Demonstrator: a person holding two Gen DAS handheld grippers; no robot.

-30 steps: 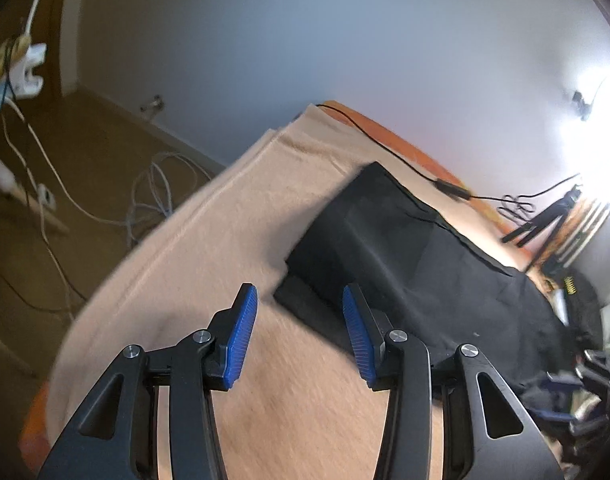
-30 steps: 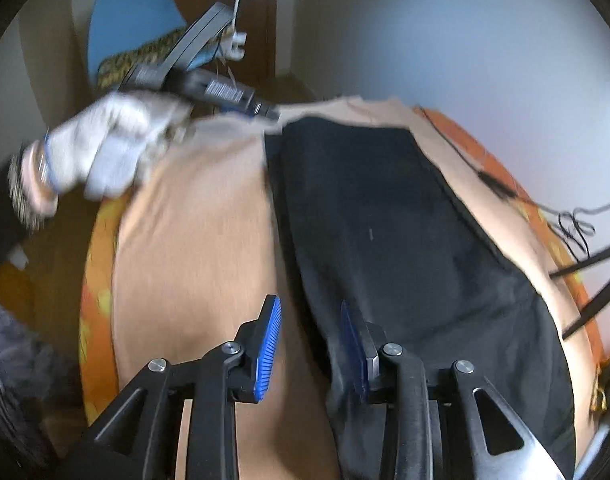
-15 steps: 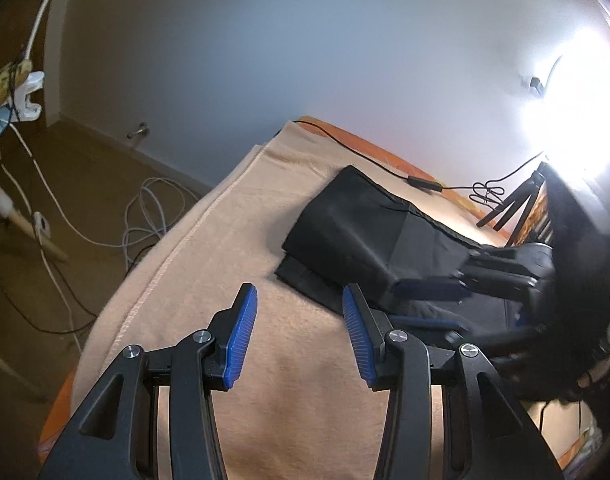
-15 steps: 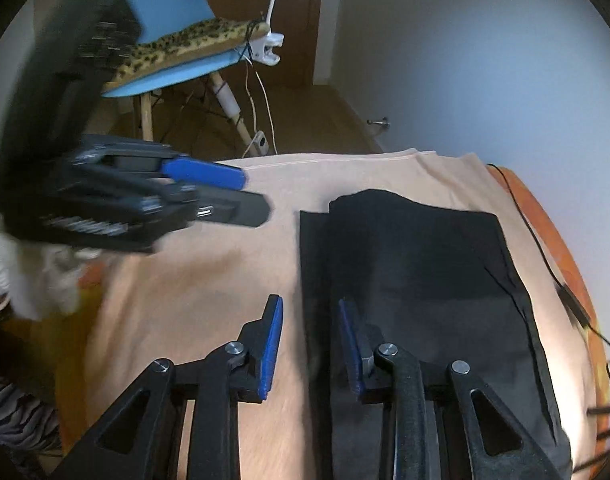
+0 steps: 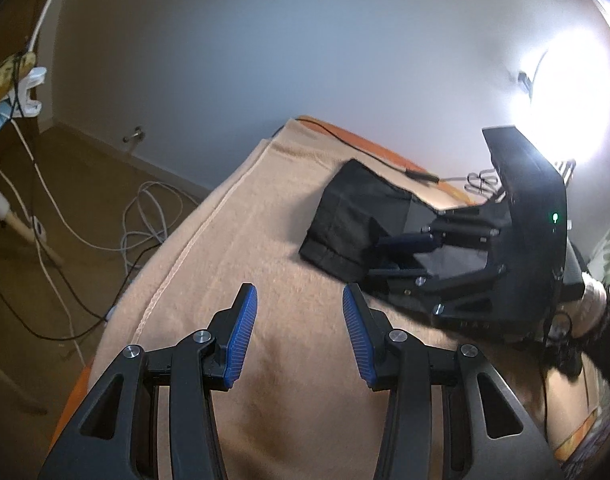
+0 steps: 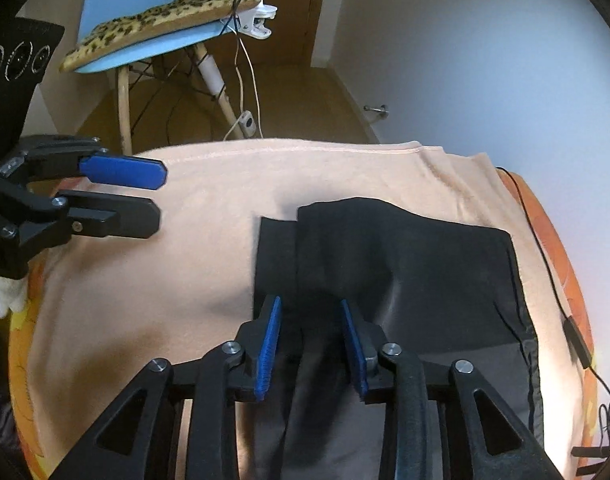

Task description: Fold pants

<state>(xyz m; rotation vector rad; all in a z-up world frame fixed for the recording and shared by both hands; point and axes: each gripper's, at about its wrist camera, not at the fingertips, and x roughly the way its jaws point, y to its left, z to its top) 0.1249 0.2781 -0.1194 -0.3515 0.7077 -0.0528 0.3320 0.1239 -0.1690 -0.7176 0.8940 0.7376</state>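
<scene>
Black pants point(image 6: 405, 264) lie folded on a peach blanket point(image 6: 177, 280), with a narrower layer sticking out at their left edge. My right gripper point(image 6: 311, 312) is open and low over the pants, its fingers on either side of a raised fold. In the left wrist view the pants point(image 5: 345, 220) lie ahead to the right, and the right gripper point(image 5: 409, 252) reaches onto them. My left gripper point(image 5: 299, 320) is open and empty above bare blanket; it also shows in the right wrist view point(image 6: 145, 196), left of the pants.
A black cable point(image 6: 545, 264) runs along the bed's orange edge near the wall. A blue chair with a leopard cushion point(image 6: 161, 28) stands beyond the bed. White cables point(image 5: 145, 220) lie on the wooden floor. A bright lamp point(image 5: 565, 92) glares at the right.
The right gripper has come down onto the pants, pushing up a fold. The left gripper has drawn back to the left, away from the pants. Both stay open.
</scene>
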